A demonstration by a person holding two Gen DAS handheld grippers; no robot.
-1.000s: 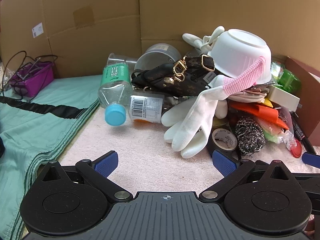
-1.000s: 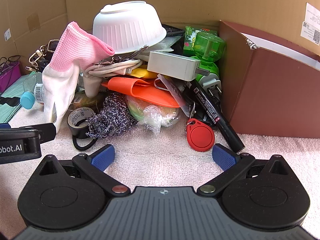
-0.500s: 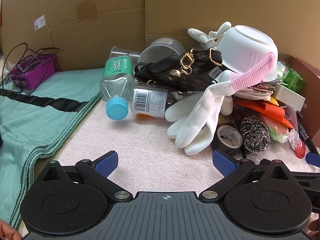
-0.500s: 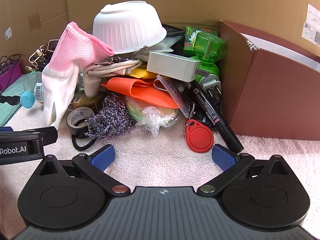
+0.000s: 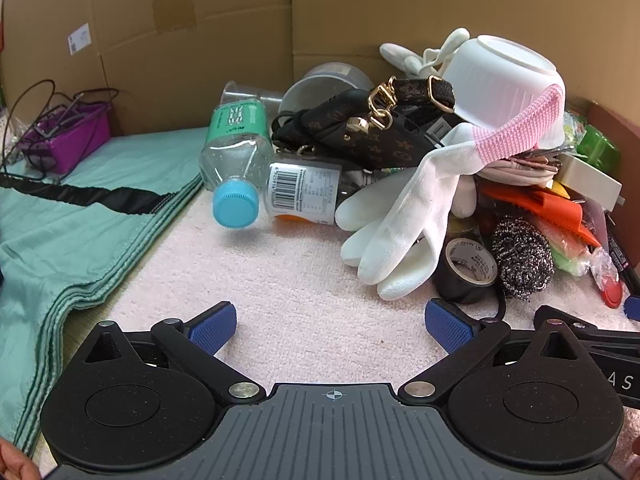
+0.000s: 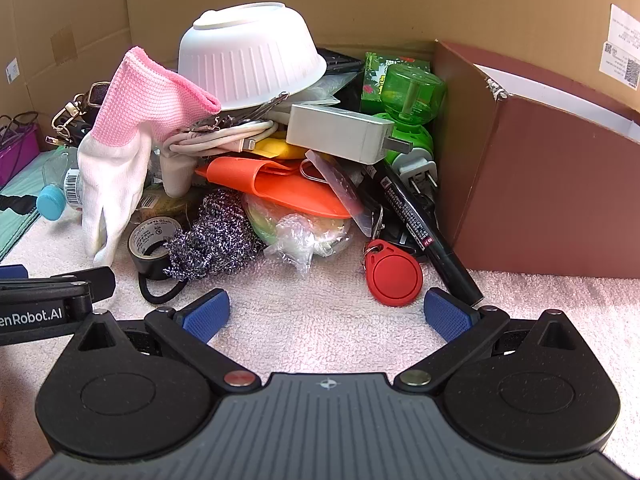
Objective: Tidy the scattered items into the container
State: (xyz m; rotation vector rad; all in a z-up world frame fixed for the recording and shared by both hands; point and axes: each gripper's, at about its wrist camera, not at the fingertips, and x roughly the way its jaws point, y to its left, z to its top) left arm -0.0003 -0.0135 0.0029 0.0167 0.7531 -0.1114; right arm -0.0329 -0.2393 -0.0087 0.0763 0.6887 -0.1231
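Before the pile, both grippers' fingers (image 5: 212, 328) (image 6: 448, 316) spread wide, empty.

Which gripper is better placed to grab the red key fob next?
Right. The red key fob lies just ahead of the open right gripper, near its right-hand jaw. From the left gripper it sits far off to the side.

Black gripper (image 5: 330, 326) bodies, blue ribbed pads (image 6: 206, 316).
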